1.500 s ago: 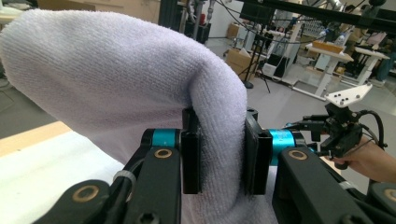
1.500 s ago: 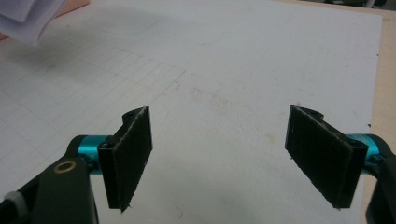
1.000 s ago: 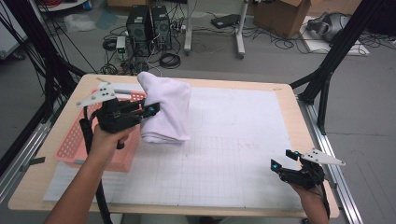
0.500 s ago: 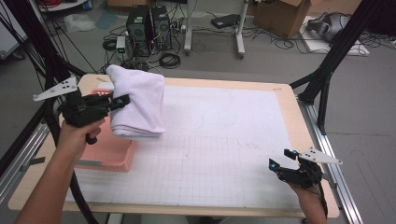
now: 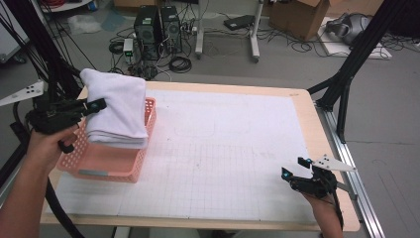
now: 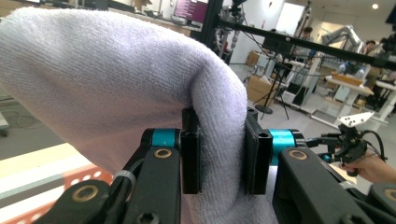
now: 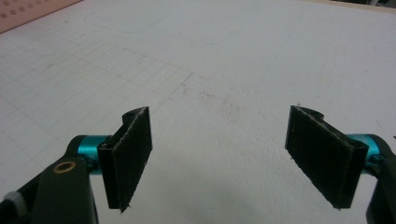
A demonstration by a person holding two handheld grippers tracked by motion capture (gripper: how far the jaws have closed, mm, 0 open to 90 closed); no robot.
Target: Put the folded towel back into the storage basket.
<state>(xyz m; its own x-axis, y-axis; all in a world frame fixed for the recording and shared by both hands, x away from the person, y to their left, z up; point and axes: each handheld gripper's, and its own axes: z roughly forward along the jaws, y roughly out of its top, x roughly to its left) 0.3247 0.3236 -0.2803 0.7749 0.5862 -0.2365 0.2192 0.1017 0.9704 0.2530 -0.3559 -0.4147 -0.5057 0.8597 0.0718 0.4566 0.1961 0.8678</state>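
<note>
A folded white towel (image 5: 118, 109) hangs over the pink basket (image 5: 101, 163) at the table's left edge. My left gripper (image 5: 94, 106) is shut on the towel's left side and holds it in the air. In the left gripper view the towel (image 6: 116, 88) drapes over both jaws, and a thick fold is pinched between the pads (image 6: 190, 156). My right gripper (image 5: 295, 168) rests low at the table's front right, with its jaws open. The right gripper view shows its gripper (image 7: 233, 158) wide apart over the bare white gridded mat (image 7: 224, 70).
The white gridded mat (image 5: 223, 148) covers most of the wooden table (image 5: 304, 106). Black frame legs (image 5: 346, 79) stand at the right. Computer towers (image 5: 156, 25), cables and boxes lie on the floor behind. A metal rail (image 5: 346, 163) runs along the right edge.
My left gripper has carried the towel leftward, from above the mat's left part to over the pink basket. The right gripper has stayed in place.
</note>
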